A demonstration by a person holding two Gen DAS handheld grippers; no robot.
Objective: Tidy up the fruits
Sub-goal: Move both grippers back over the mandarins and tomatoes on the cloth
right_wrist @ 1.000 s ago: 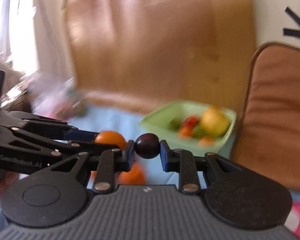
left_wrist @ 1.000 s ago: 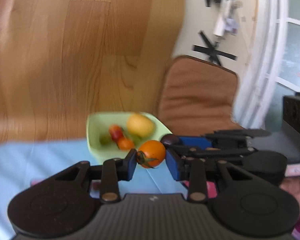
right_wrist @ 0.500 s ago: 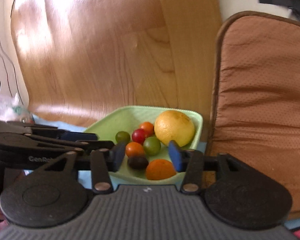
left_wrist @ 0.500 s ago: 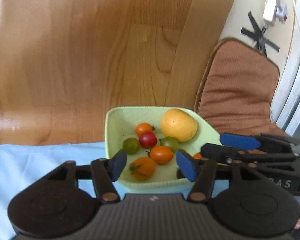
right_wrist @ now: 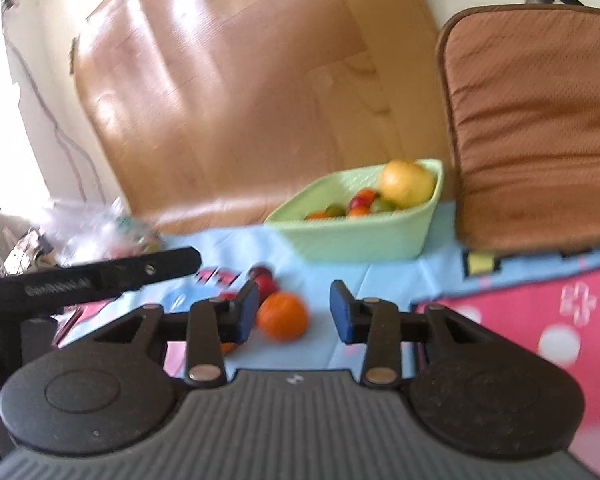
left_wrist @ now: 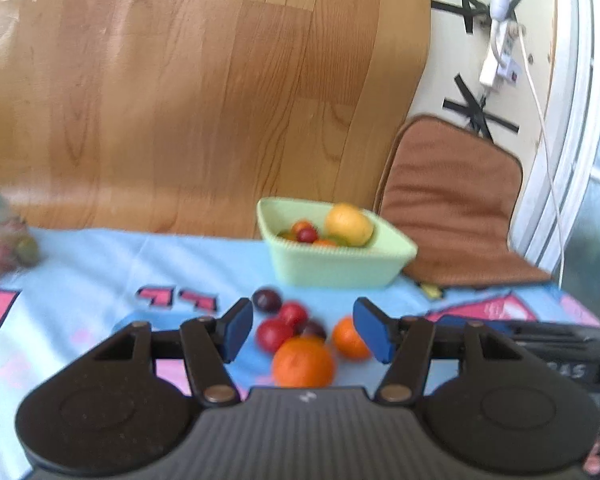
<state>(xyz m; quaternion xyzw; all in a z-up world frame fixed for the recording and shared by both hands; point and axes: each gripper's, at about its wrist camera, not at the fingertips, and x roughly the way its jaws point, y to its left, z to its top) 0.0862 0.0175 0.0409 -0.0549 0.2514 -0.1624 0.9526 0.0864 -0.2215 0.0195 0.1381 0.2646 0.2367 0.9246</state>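
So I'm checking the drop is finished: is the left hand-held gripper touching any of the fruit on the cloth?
Apart. The left wrist view shows the left hand-held gripper open, with visible gaps between both blue pads and the fruit cluster on the cloth.

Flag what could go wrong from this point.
1. The loose fruit is tightly clustered: closing the open left gripper on the front orange may nudge the red fruit away across the cloth.
2. The green basket is already well filled around the large yellow fruit, so added pieces may roll out.
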